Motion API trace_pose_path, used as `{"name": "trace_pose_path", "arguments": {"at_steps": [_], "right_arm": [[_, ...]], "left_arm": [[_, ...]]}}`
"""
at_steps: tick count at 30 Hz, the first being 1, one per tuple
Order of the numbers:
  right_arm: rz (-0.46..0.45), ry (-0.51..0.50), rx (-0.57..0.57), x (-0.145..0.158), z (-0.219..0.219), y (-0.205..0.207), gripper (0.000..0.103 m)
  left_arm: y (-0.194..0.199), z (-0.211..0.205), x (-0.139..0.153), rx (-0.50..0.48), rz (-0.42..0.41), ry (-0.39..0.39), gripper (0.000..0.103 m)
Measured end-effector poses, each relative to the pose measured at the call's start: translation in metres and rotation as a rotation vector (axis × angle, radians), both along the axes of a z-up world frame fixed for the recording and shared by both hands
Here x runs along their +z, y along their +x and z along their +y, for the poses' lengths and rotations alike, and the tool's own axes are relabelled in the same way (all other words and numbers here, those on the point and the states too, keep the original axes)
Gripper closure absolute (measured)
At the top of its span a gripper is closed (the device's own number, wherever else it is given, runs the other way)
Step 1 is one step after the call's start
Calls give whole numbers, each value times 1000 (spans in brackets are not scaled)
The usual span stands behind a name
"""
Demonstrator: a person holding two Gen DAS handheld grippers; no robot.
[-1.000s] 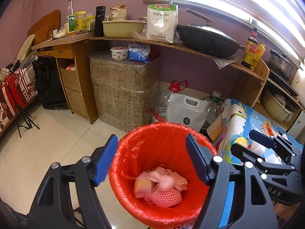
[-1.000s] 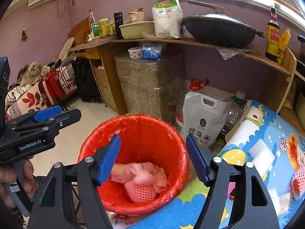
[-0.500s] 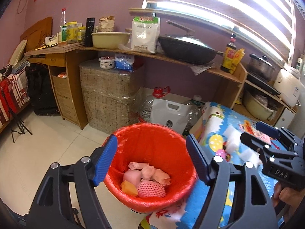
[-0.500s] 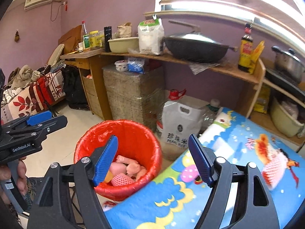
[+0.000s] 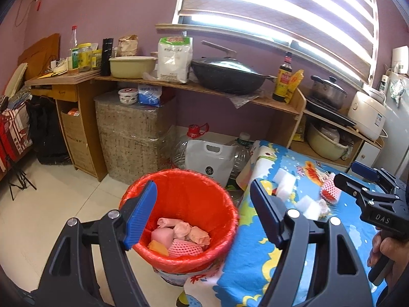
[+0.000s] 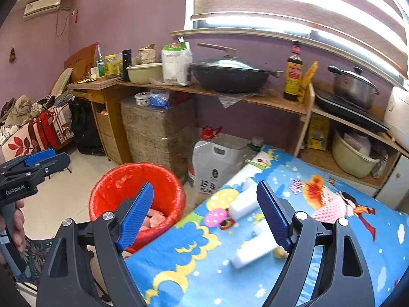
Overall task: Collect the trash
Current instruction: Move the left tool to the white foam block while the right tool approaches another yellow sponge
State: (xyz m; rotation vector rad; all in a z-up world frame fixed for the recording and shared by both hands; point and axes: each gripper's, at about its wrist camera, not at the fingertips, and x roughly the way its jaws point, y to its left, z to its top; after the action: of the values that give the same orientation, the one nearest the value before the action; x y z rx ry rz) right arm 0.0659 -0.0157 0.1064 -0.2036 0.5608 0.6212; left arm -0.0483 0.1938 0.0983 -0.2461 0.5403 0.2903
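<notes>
**Both grippers empty over the bin and table**

We start at our left gripper [image 5: 202,215]: its blue pads stand well apart with nothing between them, and through the gap we look down into the red-lined bin [image 5: 225,199]. Our right gripper [image 6: 204,217] is spread wide too; its jaws have just been opening, and nothing is caught between them.

Out from the right gripper, a white foam block [image 6: 255,248] lies on the cartoon-print tablecloth [image 6: 332,243] just ahead of the right-hand pad, its long axis running slantwise from lower left up toward that pad, which covers its far end. A second white block [image 6: 242,200] lies farther out, seen between the pads. A small yellowish scrap sits beside the nearer block; we can't make out what it is.

From the left wrist view, a red-and-white foam net [image 5: 329,192] lies on the cloth near the tips of the right gripper; it's blurred and we cannot tell how it is oriented.

The bin stands on the floor, tight against the table's edge. In it lie pinkish scraps [image 5: 184,230], a pink net and an orange piece, heaped, partly hidden by the left pad.

At the frame edges, a hand grips each handle, cut off.
</notes>
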Motion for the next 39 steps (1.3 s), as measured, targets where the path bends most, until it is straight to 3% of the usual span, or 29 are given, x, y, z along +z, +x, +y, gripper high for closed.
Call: {"name": "trace_pose_path", "arguments": {"at_steps": [8,18,32,39], "right_arm": [[-12,33,-62,4,-55,18,23],[-18,40,-118,-11,-108,50,22],[-21,43,-151,-49,-149,84,20],[44,89,-196,-81,-166,104,20]], "left_arm": [[23,-37,3,-41,15,26,29],[70,-79,-7,-104,26,63,29],[122,-130,-53,-185,81,93,29],[149,-165,-78,-262,115,96,29]]}}
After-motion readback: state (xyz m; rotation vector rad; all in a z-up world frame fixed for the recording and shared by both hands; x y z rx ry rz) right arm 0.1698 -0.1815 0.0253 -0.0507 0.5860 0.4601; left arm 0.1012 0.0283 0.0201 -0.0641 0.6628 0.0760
